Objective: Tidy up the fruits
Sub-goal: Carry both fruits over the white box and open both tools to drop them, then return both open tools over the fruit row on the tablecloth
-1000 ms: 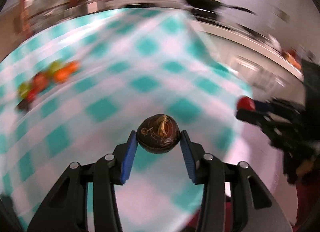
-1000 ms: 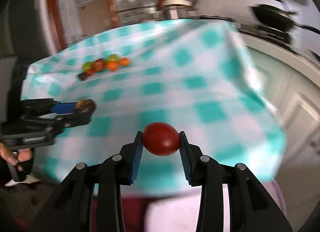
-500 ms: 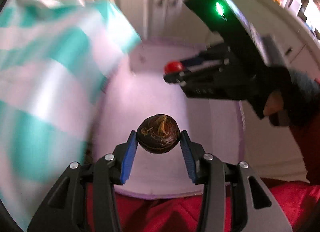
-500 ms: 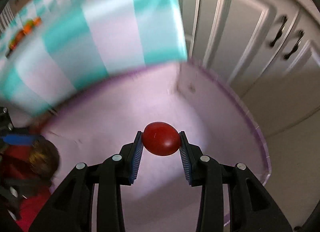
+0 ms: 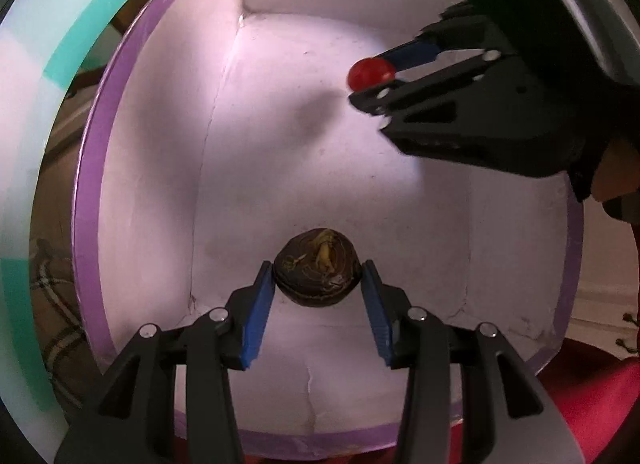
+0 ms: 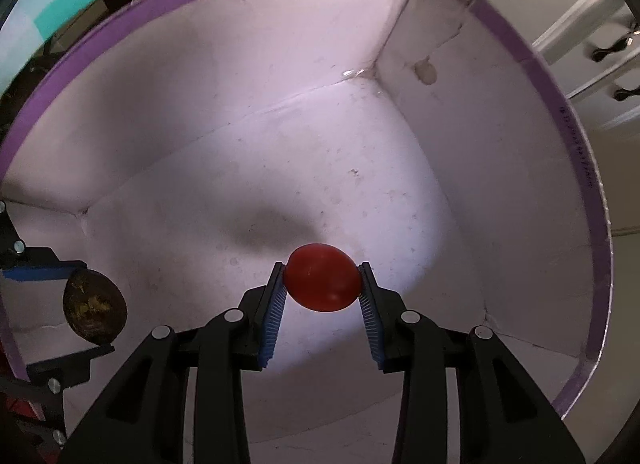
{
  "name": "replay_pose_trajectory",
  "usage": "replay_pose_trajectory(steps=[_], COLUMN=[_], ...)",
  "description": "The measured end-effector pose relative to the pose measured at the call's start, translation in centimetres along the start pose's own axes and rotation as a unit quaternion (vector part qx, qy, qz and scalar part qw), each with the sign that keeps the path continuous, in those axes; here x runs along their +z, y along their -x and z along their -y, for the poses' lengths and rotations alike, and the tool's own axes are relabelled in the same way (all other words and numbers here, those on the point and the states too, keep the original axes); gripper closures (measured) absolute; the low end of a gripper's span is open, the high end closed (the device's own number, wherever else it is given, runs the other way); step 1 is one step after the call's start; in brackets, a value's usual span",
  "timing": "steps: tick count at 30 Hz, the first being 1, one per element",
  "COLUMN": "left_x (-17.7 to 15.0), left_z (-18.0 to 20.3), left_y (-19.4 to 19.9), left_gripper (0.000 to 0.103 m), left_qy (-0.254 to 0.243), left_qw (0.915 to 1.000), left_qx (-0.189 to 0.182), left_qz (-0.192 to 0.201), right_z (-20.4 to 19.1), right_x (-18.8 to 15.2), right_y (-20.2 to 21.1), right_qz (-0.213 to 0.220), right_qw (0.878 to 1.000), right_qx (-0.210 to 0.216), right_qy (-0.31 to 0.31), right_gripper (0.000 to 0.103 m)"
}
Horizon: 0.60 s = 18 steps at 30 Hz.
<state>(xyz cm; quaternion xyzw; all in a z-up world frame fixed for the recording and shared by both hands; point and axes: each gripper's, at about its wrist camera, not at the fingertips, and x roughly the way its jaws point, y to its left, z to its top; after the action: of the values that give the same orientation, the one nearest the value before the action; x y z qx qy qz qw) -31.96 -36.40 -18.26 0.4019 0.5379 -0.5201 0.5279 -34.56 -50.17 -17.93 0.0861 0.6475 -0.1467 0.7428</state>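
Observation:
My left gripper (image 5: pixel 318 282) is shut on a dark brown, mottled round fruit (image 5: pixel 317 273) and points down into a white box with a purple rim (image 5: pixel 86 192). My right gripper (image 6: pixel 322 284) is shut on a red fruit (image 6: pixel 322 277) over the same box (image 6: pixel 576 168). In the left wrist view the right gripper (image 5: pixel 374 76) shows at the upper right with the red fruit (image 5: pixel 370 71). The right wrist view has the left gripper (image 6: pixel 86 312) at its left edge, still clamping the brown fruit (image 6: pixel 94 312). The box floor below both fruits is bare.
A teal and white checked tablecloth (image 5: pixel 36 76) hangs along the left of the box. White cabinet doors with dark handles (image 6: pixel 612 48) stand beyond the box's right wall. Red fabric (image 5: pixel 600 412) lies at the near right corner. A hand (image 5: pixel 612 184) holds the right gripper.
Both grippers swung off the checked table and dropped down into the white box, each still clamping its fruit. The box walls now fill both views.

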Motion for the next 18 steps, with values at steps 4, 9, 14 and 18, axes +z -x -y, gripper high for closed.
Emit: replay_pose_trajectory(steps=[4,9,14,18], left_x=[-0.6,-0.7,-1.7,-2.7], left_z=[-0.1,-0.8,-0.2,1.5], left_y=[0.6,1.9,5.0,9.3], left_gripper=[0.047,0.037,0.034,0.020], left_qy=[0.013,0.016,-0.012,-0.051], left_qw=[0.9998,0.9993,0.9932,0.9761], left_qx=[-0.002,0.003,0.030,0.046], left_qz=[0.013,0.033,0.112,0.206], right_z=[0.5,1.3,2.8,4.1], right_x=[-0.3,-0.7,-2.0,-2.3], right_y=[0.0,0.8,3.2,6.3], right_qz=[0.000,0.017,0.048,0.089], right_qw=[1.000,0.999,0.997,0.993], right_qx=[0.002,0.013,0.013,0.010], right_qy=[-0.013,-0.029,-0.059,-0.083], right_gripper=[0.058,0.037,0.026,0.026])
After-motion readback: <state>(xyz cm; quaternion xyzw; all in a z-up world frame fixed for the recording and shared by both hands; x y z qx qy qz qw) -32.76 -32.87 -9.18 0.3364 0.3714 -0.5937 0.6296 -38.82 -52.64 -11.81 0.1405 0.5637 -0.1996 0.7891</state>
